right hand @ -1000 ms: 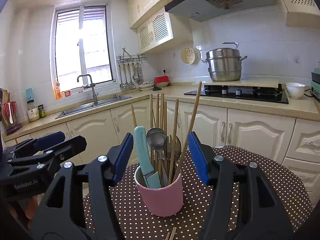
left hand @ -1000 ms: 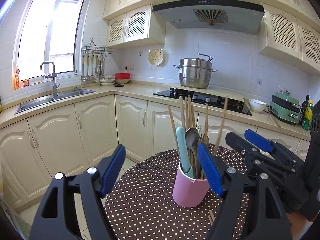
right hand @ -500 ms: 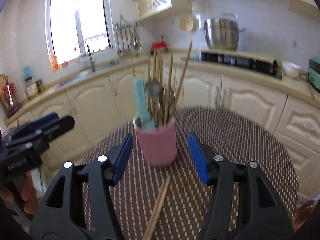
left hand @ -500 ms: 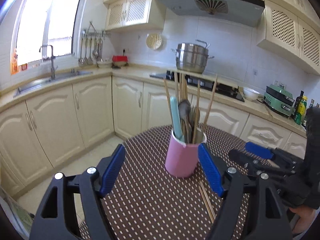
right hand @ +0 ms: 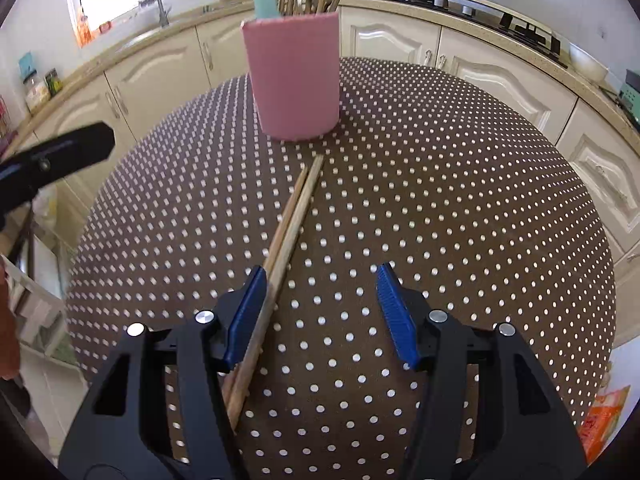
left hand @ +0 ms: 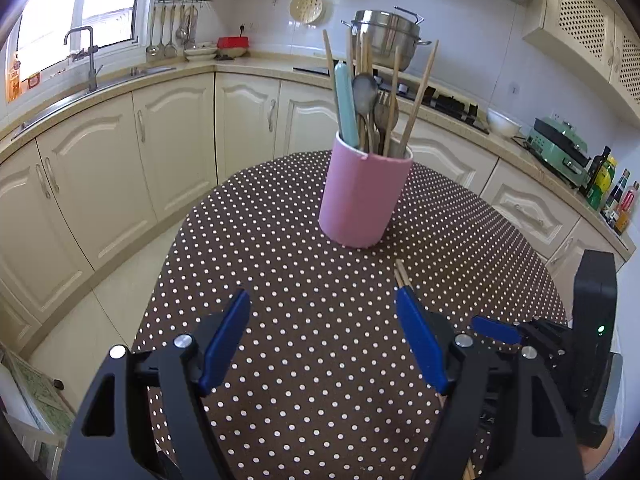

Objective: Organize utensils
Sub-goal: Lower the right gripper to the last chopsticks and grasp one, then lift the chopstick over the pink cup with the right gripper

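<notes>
A pink utensil holder (left hand: 365,196) (right hand: 294,78) stands upright on the round dotted table (left hand: 280,280) (right hand: 460,200), holding chopsticks, spoons and a pale blue handle. A pair of wooden chopsticks (right hand: 286,236) (left hand: 401,276) lies flat in front of it. My right gripper (right hand: 322,280) is open, tilted down over the near end of the chopsticks, which run along its left finger. My left gripper (left hand: 322,308) is open above bare tablecloth, left of the chopsticks. The right gripper's blue pad (left hand: 496,330) shows in the left wrist view.
Cream cabinets curve around the table. A sink (left hand: 84,88) sits under the window on the left. A steel pot (left hand: 386,36) stands on the stove, with a white bowl (left hand: 502,122), a green appliance (left hand: 560,152) and bottles further right.
Both grippers have dropped and tipped down toward the tabletop. The holder has shifted up in both views, and the loose chopsticks now reach between the right gripper's fingers.
</notes>
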The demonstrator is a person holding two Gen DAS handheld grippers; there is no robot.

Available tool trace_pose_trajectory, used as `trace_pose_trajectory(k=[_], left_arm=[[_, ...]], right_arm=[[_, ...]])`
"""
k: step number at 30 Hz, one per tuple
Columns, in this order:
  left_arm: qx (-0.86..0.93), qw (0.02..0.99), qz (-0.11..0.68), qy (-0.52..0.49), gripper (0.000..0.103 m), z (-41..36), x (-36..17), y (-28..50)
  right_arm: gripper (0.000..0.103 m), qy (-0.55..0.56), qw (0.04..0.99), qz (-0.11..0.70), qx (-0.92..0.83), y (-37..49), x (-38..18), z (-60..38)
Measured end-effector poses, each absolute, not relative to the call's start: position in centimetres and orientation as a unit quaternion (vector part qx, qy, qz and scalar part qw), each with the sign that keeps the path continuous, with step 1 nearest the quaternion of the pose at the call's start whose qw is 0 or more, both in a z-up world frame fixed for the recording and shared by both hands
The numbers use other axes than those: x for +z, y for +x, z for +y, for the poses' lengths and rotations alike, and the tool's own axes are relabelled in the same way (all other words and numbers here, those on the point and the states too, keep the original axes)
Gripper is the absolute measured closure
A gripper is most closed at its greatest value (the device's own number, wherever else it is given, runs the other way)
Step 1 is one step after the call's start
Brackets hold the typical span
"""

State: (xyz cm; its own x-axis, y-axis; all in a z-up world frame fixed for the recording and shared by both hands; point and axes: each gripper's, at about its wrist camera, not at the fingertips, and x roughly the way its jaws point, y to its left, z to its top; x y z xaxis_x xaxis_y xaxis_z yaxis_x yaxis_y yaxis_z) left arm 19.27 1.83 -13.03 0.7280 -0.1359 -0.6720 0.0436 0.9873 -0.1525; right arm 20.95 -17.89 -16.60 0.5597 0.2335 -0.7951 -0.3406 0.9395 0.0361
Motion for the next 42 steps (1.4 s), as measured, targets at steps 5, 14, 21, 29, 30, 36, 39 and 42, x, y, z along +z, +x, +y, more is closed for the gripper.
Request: trace_pose_trajectory(k=[5, 14, 21, 29, 30, 36, 39, 42], left_arm=[[-0.049, 0.924, 0.374, -0.052, 0.029, 1.6, -13.6, 19.2], [-0.044, 0.919, 0.388, -0.05, 0.029, 1.6, -13.8, 19.6], [-0.053, 0.915, 0.398, -0.041, 0.029, 1.3, -14.0, 19.7], [-0.122, 0.881, 0.455, -0.047, 0.03, -1.6, -15.0, 21.1], [-0.129, 0.875, 0.465, -0.051, 0.03, -2.0, -15.2, 21.3], [-0.158, 0.831, 0.532, -0.049, 0.052, -5.1, -17.5, 23.1], [-0.154, 0.821, 0.549, -0.037, 0.059, -6.4, -18.5, 23.7], [-0.141, 0.823, 0.551, -0.017, 0.061, -7.4, -18.4, 24.0]], right_arm=[[0.044, -0.097, 0.886, 0.428, 0.147, 20.2, -16.5, -17.4], [0.044, -0.11, 0.873, 0.449, 0.154, 20.3, -16.0, -16.8], [0.051, -0.111, 0.854, 0.482, 0.163, 22.0, -16.1, -17.2], [0.096, -0.075, 0.837, 0.509, 0.187, 25.5, -15.7, -19.9], [0.096, -0.067, 0.837, 0.511, 0.186, 25.8, -15.6, -20.6], [0.096, -0.016, 0.838, 0.513, 0.184, 26.6, -15.7, -24.6], [0.096, 0.005, 0.836, 0.514, 0.191, 26.9, -16.0, -25.6], [0.096, 0.009, 0.835, 0.514, 0.197, 27.0, -16.1, -26.2]])
